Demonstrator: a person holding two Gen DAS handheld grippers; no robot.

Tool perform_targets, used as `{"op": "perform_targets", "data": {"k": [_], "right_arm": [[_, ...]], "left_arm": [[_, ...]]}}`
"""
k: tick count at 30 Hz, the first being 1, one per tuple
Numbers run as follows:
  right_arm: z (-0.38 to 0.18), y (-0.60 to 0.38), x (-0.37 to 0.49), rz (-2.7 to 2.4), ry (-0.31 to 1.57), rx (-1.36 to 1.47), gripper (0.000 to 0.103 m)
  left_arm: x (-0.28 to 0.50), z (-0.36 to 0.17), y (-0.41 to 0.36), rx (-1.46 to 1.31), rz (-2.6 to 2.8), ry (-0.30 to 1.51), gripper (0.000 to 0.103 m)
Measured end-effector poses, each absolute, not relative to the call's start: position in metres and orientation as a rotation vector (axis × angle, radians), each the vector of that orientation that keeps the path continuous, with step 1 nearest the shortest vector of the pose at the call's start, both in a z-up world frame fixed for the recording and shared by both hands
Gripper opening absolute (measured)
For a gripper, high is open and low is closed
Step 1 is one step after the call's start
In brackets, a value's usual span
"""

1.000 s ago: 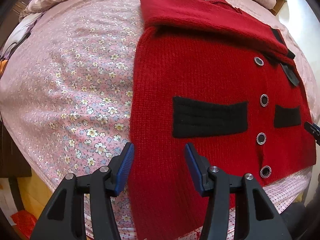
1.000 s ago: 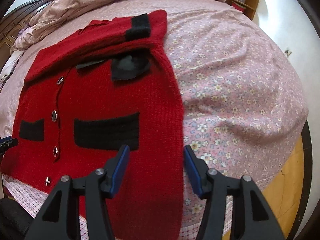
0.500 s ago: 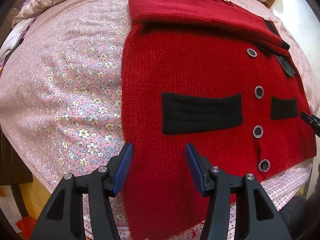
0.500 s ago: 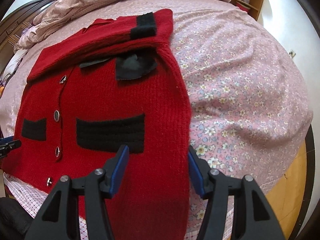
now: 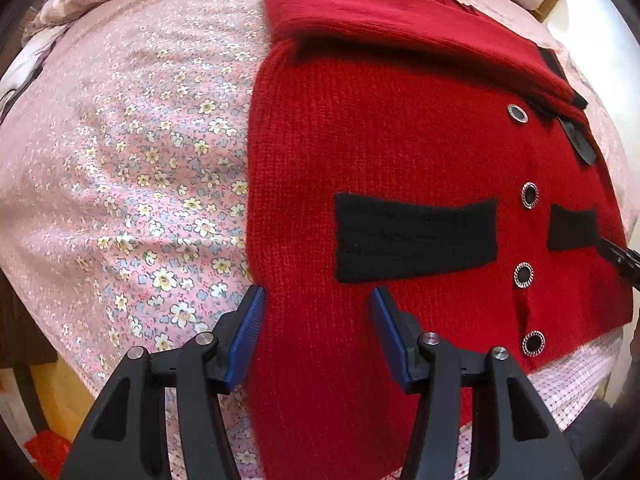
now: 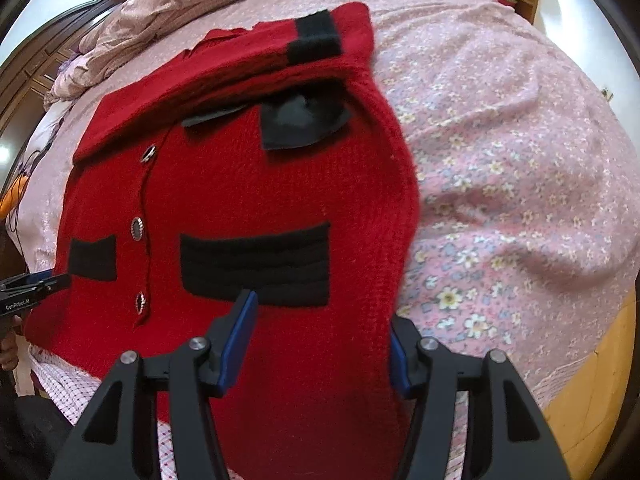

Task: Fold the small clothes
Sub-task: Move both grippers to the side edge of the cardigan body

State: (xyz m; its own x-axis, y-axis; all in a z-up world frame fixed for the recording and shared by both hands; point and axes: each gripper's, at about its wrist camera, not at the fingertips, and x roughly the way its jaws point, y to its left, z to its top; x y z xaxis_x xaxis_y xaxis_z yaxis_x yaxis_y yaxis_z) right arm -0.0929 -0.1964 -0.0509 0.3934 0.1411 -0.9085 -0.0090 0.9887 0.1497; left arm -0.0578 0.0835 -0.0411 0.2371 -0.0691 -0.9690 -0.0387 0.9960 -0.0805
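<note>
The red cardigan (image 5: 400,152) lies face up on the flowered bedspread (image 5: 132,184), filling the centre and right of the left wrist view and the centre and left of the right wrist view, with both sleeves already folded across its top edge. Compared with a second ago, both views have slid slightly towards the garment's side edges. The left gripper (image 5: 318,332) now stands at the lower centre of its frame over the cardigan's left side edge, its left pad just at the boundary between knit and bedspread. The right gripper (image 6: 322,336) straddles the opposite side edge at the lower centre of its view, with red knit showing between its fingers. Both sets of jaws stand moderately apart, with fabric in the gap but no pad visibly pressing on it (the right one's far pad is partly hidden by the knit, so contact there is hard to judge). This reads as lining up for a pinch on each lower corner near the hem, probably to fold the bottom up towards the collar (image 6: 296,124). The other gripper's tip shows at each frame's edge, so the hands are level with one another.
</note>
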Motion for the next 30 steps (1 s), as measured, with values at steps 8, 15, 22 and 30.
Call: {"op": "perform_targets", "data": {"k": [8, 15, 22, 30], "right_arm": [[-0.052, -0.183, -0.092, 0.113, 1.168, 0.100, 0.057], [-0.052, -0.183, -0.093, 0.090, 1.158, 0.086, 0.047], [-0.051, -0.183, -0.095, 0.077, 1.142, 0.063, 0.040], [-0.051, -0.184, -0.100, 0.079, 1.129, 0.049, 0.038]], "left_arm": [[-0.059, -0.042, 0.077, -0.079, -0.026, 1.334, 0.047], [-0.070, -0.035, 0.060, -0.054, -0.012, 1.341, 0.047], [-0.069, -0.038, 0.049, -0.011, 0.004, 1.354, 0.047], [-0.065, -0.043, 0.050, -0.016, 0.012, 1.364, 0.047]]}}
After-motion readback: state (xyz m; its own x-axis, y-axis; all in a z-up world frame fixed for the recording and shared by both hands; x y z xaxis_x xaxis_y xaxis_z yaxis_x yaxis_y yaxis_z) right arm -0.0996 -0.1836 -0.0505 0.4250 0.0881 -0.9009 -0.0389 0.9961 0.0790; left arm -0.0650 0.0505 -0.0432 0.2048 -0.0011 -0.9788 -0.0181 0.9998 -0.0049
